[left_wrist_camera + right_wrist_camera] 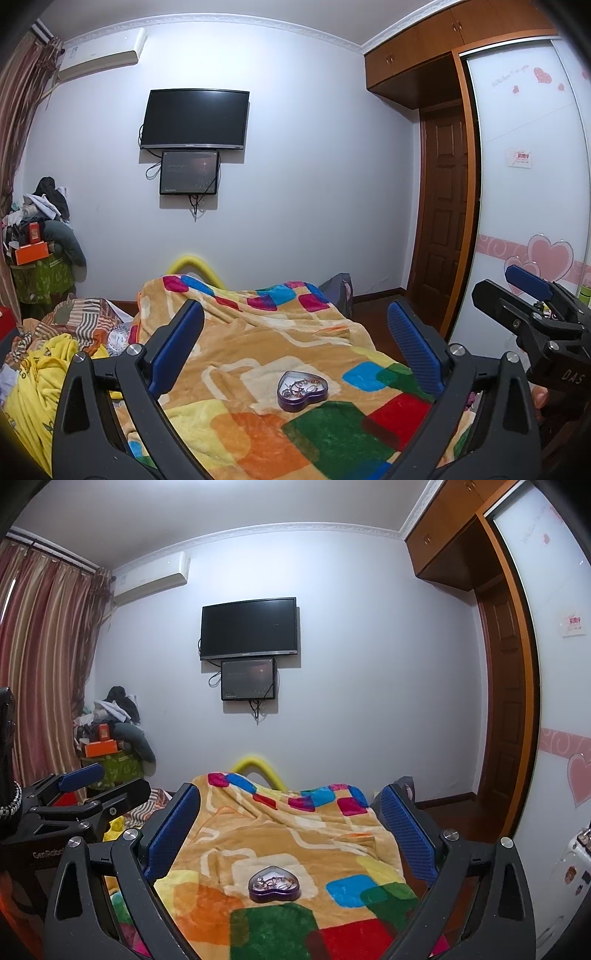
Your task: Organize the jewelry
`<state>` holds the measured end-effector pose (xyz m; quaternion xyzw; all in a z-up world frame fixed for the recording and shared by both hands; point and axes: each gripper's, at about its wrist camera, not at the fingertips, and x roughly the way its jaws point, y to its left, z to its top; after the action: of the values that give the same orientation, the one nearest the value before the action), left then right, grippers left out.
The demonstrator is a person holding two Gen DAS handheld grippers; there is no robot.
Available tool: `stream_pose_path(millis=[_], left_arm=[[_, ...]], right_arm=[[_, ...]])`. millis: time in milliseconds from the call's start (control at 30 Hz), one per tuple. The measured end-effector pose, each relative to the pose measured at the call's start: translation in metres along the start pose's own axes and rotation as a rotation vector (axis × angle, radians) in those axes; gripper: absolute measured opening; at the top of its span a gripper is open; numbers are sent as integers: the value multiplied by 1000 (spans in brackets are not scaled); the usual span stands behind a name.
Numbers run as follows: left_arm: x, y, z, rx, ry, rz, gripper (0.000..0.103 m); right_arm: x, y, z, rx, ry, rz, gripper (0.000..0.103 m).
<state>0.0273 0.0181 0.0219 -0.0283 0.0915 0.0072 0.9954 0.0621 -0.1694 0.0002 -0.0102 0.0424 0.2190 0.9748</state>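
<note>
Hovering over the bed, both tools spread wide with nothing between their pads.

The left tool (295, 354) and right tool (291, 834) hang above the blanket (258, 339). A purple heart tin (273, 883) holding tangled jewelry (301, 386) sits on the blanket, apart from both tools.
</note>
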Motion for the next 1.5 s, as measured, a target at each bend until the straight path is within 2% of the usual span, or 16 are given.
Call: stream_pose_path(millis=[267, 1500], left_arm=[[4, -1, -1, 9, 4, 13, 101], [9, 1, -3, -11, 24, -24, 103]], right_arm=[[-1, 2, 1, -10, 3, -3, 97], [-1, -4, 3, 14, 16, -18, 97]])
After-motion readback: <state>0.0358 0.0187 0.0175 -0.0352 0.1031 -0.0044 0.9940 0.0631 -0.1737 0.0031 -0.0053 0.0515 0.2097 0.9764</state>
